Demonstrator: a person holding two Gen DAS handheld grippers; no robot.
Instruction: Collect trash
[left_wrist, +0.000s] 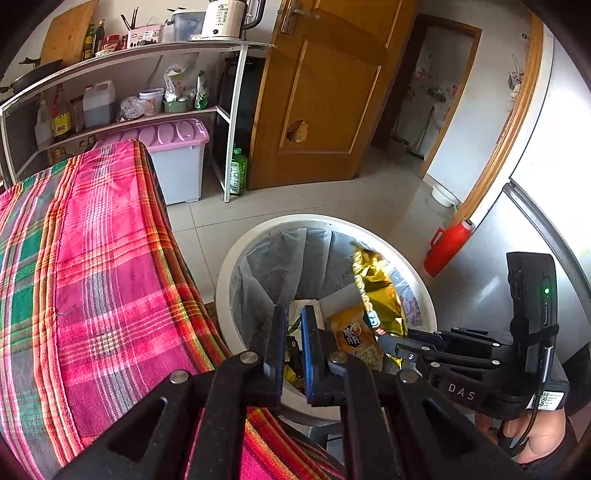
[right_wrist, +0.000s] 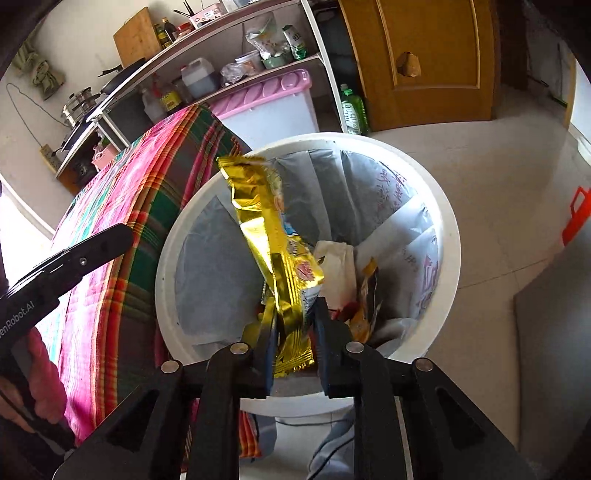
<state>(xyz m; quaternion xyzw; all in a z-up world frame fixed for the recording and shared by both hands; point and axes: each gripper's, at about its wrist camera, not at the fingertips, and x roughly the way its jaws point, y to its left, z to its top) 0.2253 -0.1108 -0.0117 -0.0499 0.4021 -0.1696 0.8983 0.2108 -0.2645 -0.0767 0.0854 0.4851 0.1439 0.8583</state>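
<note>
The gold wrapper (right_wrist: 280, 258) stood between the fingers of the parted right claw (right_wrist: 293, 354), rising toward 11 o'clock above the white bin (right_wrist: 448, 236). The left claw (left_wrist: 293, 350) was closed and empty.

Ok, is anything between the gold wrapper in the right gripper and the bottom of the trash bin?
Nothing visible blocks it. The gold wrapper sits between the fingers of the right gripper, directly over the open mouth of the white bin. Below it lie only earlier wrappers on the grey liner. The left gripper is empty.
</note>
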